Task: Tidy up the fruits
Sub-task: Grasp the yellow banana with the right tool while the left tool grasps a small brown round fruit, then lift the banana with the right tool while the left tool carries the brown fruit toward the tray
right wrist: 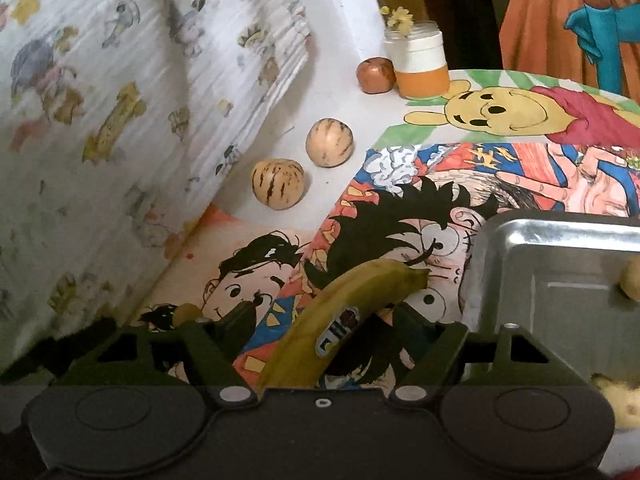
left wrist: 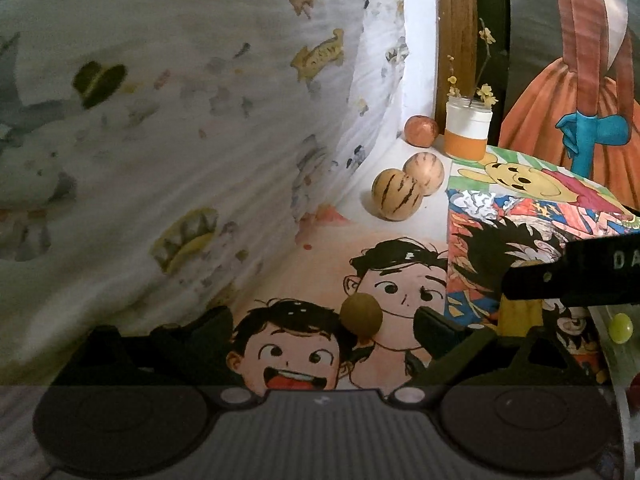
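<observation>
In the left wrist view a small round brown fruit (left wrist: 361, 314) lies on the cartoon-printed tabletop, between the fingertips of my left gripper (left wrist: 324, 320). The jaws stand wide and clear of it. In the right wrist view a yellow banana (right wrist: 340, 320) with a sticker lies lengthwise between the fingers of my right gripper (right wrist: 328, 314). The right finger (right wrist: 412, 320) is close to its side and a gap shows at the left finger, so it is open. The right gripper's black body (left wrist: 580, 276) crosses the right edge of the left view.
A metal tray (right wrist: 560, 240) with yellowish fruit pieces stands at the right. Two striped melons (right wrist: 279, 184) (right wrist: 329, 143), a reddish fruit (right wrist: 375, 75) and an orange-and-white jar (right wrist: 420, 68) stand at the back. A patterned cloth (right wrist: 100, 120) rises along the left. A green grape (left wrist: 620, 328) lies at the right.
</observation>
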{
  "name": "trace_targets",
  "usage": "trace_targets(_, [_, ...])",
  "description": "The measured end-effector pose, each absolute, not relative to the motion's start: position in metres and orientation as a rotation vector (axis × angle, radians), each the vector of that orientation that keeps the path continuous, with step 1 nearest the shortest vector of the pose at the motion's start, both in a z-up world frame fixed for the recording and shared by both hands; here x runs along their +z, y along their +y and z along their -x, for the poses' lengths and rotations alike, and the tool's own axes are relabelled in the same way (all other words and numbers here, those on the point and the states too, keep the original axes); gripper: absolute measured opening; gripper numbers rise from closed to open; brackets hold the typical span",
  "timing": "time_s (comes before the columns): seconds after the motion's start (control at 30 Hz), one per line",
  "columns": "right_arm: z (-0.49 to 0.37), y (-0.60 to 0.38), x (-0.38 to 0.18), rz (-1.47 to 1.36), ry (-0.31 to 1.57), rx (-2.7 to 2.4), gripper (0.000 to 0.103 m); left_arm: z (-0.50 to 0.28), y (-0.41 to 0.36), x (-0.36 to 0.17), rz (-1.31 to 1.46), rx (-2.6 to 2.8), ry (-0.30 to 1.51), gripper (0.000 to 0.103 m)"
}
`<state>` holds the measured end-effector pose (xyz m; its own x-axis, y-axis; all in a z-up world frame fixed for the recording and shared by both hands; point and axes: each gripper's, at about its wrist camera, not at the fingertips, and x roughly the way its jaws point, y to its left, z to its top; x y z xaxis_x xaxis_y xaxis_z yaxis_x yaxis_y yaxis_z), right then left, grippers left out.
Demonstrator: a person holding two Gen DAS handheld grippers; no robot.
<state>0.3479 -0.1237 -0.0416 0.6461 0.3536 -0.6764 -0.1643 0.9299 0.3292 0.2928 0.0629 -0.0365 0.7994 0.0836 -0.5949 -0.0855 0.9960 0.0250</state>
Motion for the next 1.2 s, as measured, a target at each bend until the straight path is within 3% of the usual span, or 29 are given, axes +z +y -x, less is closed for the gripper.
trace_targets(0.2, [-0.352, -0.121, -0.05, -0.259, 0.841, 0.303, 0.065, -0.298, 0.065, -0.04, 0.014, 0.069, 0.624, 0.087])
trace_targets(0.63, [-0.341, -0.114, -0.056, -0.234, 0.776, 0.283, 0.063, -0.306, 0.065, -0.05, 0.051, 0.013, 0.658, 0.046])
trace_targets(0.87, [-0.338, -0.106, -0.057, -0.182, 0.759, 0.256, 0.063, -0.306, 0.067, -0.051, 0.085, 0.007, 0.661, 0.042])
trace_targets(1.03, [-0.337, -0.103, -0.057, -0.177, 0.754, 0.222, 0.058, -0.306, 0.067, -0.05, 0.091, -0.004, 0.66, 0.03])
trace_targets(1.2, [-0.337, -0.108, -0.056, -0.203, 0.757, 0.226, 0.055, -0.305, 0.069, -0.05, 0.108, -0.003, 0.663, 0.029])
